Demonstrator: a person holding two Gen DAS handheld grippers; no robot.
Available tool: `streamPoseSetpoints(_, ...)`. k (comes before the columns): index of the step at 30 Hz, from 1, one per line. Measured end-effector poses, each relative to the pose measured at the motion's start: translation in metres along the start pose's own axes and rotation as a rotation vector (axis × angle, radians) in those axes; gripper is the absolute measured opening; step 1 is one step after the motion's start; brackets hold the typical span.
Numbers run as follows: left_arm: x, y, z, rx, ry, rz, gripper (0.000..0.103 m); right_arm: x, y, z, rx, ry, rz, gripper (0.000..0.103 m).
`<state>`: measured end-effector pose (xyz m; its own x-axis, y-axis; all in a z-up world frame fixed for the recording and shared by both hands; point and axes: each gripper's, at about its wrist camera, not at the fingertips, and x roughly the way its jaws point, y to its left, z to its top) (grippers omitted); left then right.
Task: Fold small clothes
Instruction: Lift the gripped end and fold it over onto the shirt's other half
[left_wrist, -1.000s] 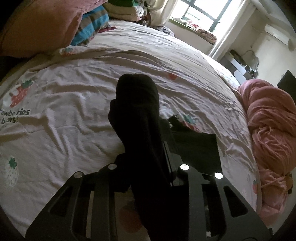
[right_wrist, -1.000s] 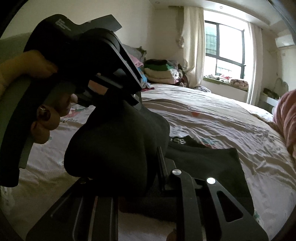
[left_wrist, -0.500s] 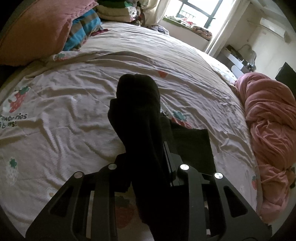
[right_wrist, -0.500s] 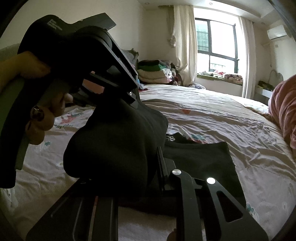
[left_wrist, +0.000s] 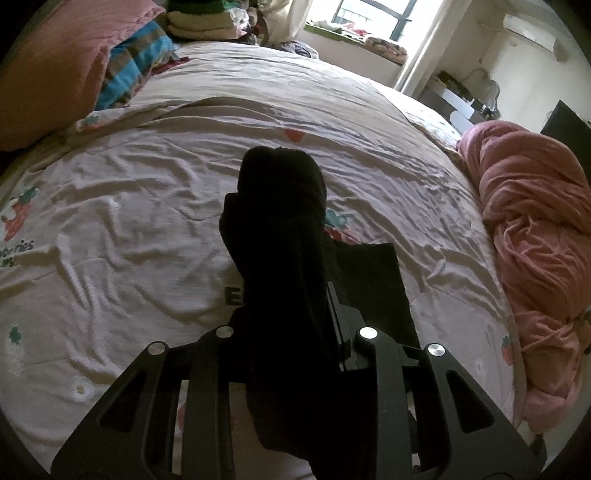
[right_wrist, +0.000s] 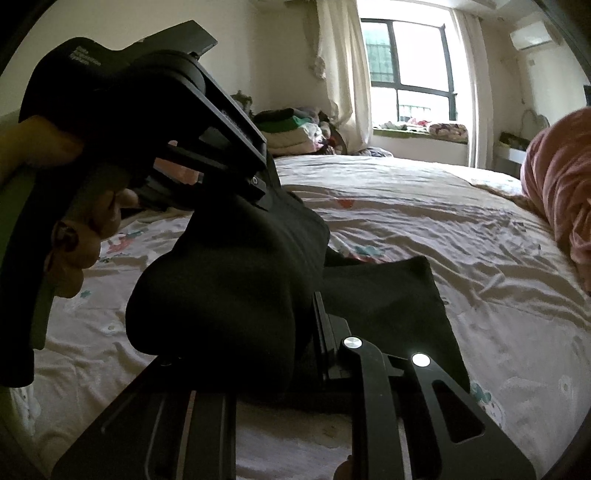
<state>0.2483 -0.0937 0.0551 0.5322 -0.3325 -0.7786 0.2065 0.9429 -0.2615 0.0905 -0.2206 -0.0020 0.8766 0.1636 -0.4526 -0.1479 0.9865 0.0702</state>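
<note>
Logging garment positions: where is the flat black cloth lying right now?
The flat black cloth lies on the strawberry-print bedsheet, just right of the held black garment.

In the left wrist view the black sock (left_wrist: 284, 266) covers the gap between the fingers of the left gripper (left_wrist: 295, 332), so their tips cannot be seen, and its lower end is cut off by the bottom edge. In the right wrist view the same bunched cloth hides the left finger of the right gripper (right_wrist: 295, 332), and part of the flat black garment (right_wrist: 388, 295) lies hidden behind it. The printed letters on the bed sheet (left_wrist: 129, 221) are cut by the left edge and partly hidden behind the sock.
</note>
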Motion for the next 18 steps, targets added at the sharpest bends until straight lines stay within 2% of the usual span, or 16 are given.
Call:
streamPoseSetpoints(8,0.015,-0.022,0.000,0.027,0.026,-0.003,0.020,0.001,-0.020,-0.005,0.069,0.041,-0.002,0.017)
streamPoseSetpoints(18,0.036,-0.043,0.001,0.043,0.072,0.008,0.020,0.010,-0.052,-0.013,0.211,0.095,0.058,0.017)
